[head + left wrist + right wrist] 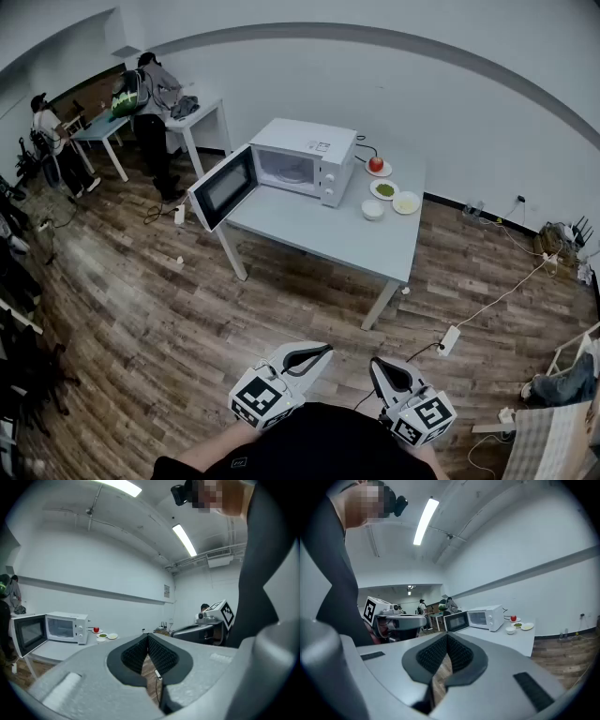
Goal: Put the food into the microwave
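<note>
Wood plank floor (141, 319) is filling most of the head view. Grey worktop (328, 230) is standing mid-room, near the white wall. White microwave (305, 159) is sitting at the worktop's back left, and its door (223, 187) is hanging wide open out over the left edge; the cavity is looking empty.

Left gripper (323, 349) and right gripper (377, 364) are hovering low at the bottom of the head view, close to the person's body and well apart from the worktop. They are sitting side by side, pointing roughly level toward the worktop. In each gripper's own view, the left gripper's jaws are pressing together at the tips with nothing between them. The right gripper's jaws are closed the same way, also empty.

The food is all sitting on the worktop just right of the microwave, none inside:
- yellow-food plate (406, 202), nearest the right edge
- green-food plate (384, 189), beside it
- small white bowl (372, 209), in front of those two
- red round fruit (376, 164), resting on its own plate closest to the wall
</note>
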A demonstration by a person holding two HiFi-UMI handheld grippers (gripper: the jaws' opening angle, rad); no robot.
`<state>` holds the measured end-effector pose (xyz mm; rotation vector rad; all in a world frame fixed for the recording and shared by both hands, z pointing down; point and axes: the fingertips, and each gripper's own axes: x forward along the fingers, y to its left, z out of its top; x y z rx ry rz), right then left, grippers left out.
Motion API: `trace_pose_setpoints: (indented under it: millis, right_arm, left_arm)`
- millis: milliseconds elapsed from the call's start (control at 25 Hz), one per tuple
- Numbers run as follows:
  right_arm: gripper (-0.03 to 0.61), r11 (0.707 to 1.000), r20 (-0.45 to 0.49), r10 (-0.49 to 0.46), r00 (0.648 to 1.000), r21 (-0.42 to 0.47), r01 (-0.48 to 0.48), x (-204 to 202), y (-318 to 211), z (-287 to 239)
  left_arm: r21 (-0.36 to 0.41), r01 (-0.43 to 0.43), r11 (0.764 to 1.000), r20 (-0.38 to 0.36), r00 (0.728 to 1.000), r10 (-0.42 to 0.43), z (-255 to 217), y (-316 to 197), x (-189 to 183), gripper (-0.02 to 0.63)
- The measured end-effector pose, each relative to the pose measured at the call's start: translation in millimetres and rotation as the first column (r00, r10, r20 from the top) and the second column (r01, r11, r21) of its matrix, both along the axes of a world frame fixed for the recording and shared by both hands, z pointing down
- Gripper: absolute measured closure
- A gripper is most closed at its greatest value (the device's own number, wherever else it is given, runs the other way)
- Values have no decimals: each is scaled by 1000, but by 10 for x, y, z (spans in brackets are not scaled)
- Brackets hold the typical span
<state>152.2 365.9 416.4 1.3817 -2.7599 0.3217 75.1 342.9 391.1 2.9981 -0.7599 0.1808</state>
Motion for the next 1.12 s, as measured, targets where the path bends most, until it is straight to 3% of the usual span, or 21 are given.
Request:
trace_pose_setpoints:
  millis: [360,560,800,960,1120]
  right_arm:
    - [566,1000,4,-9,1000,-9,9,-220,-60,13]
    - [565,997,9,-71,997,5,71,-663,-158,-22]
    - [565,998,23,-53,998,-32,54,-1254,-300,15]
    - [565,994,20,-97,995,-47,98,-1729,-343,68]
    - [565,991,10,-117,993,-64,117,-1943,-433,68]
  left_arm:
    - [2,-12,1000,-1,1000,12,0,-75,-213,606]
    - [10,-7,1000,-1,1000,7,1,-188,-528,606]
    - [-6,2,1000,-23,1000,-2,32,-233,-1123,606]
    - [3,10,1000,-15,1000,-10,91,-311,-1473,606]
    - [-11,24,1000,-52,998,-25,89,-363,-1662,606]
